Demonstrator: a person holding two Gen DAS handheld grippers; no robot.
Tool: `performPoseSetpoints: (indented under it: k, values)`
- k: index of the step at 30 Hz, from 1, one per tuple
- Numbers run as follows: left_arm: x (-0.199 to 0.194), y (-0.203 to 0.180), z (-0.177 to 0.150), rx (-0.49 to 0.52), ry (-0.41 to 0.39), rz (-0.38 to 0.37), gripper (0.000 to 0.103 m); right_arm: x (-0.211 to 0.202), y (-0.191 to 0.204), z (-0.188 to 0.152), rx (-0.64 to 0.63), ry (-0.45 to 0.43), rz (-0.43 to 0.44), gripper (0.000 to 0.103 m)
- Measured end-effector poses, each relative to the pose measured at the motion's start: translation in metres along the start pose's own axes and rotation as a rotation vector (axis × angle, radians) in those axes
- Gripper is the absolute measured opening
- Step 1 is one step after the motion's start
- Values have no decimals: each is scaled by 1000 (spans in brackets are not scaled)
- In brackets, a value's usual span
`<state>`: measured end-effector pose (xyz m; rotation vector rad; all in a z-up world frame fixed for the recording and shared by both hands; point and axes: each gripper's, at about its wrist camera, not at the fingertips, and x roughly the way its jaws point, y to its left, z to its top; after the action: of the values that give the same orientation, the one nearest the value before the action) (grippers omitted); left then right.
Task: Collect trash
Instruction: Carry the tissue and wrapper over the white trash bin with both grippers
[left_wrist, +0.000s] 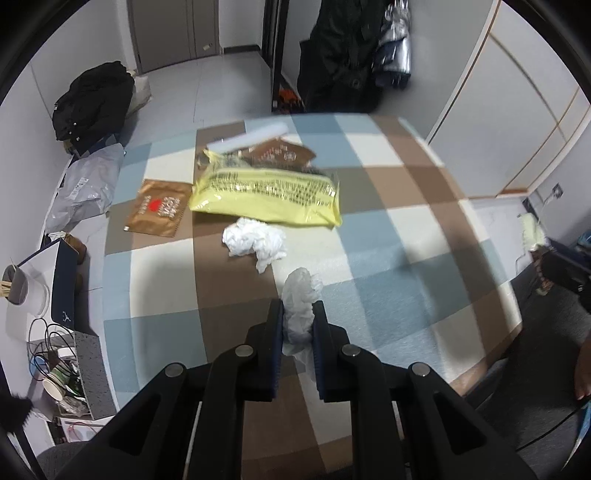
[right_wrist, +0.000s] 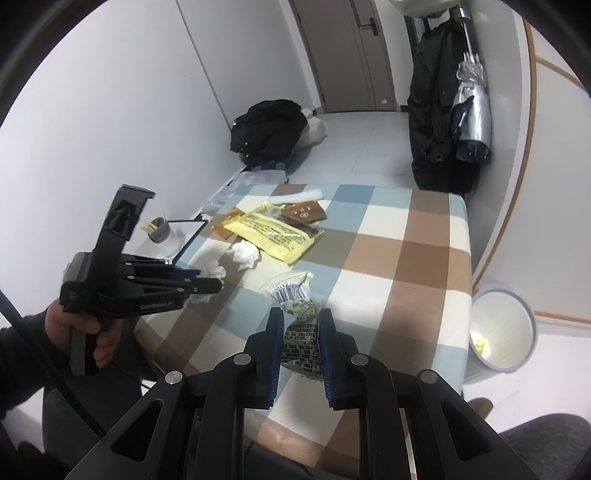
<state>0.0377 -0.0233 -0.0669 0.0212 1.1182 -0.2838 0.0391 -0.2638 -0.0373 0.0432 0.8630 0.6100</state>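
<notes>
Wrappers (left_wrist: 266, 192) and tissue (left_wrist: 255, 242) beyond left gripper (left_wrist: 298, 314)

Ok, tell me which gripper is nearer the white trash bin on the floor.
Right. The right gripper is over the table's near edge, beside the trash bin; the left gripper is toward the table's opposite side.

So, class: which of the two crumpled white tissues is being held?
The tissue pinched in the left gripper; the other tissue lies loose beside the yellow packet.
</notes>
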Motion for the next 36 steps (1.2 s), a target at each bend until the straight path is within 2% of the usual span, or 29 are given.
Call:
performPoseSetpoints:
  k: [10, 16, 20, 24, 30, 36]
  values:
    - [-47, -12, 11, 3, -148, -81, 10, -26, 15, 12, -8, -51, -29, 18]
    - [-59, -24, 19, -2, -177, -113, 10, -39, 10, 19, 18, -82, -42, 18]
    - [-56, -36, 32, -8, -161, -138, 10, -50, -6, 22, 65, -110, -38, 18]
    - [-58, -58, 46, 46, -190, -123, 10, -64, -26, 29, 91, -151, -40, 18]
    - [-57, -92, 83, 65, -201, -206, 10, -87, -71, 42, 159, -203, -79, 18]
    - [-32, -137, 126, 99, -174, -289, 10, -108, -130, 50, 226, -227, -187, 18]
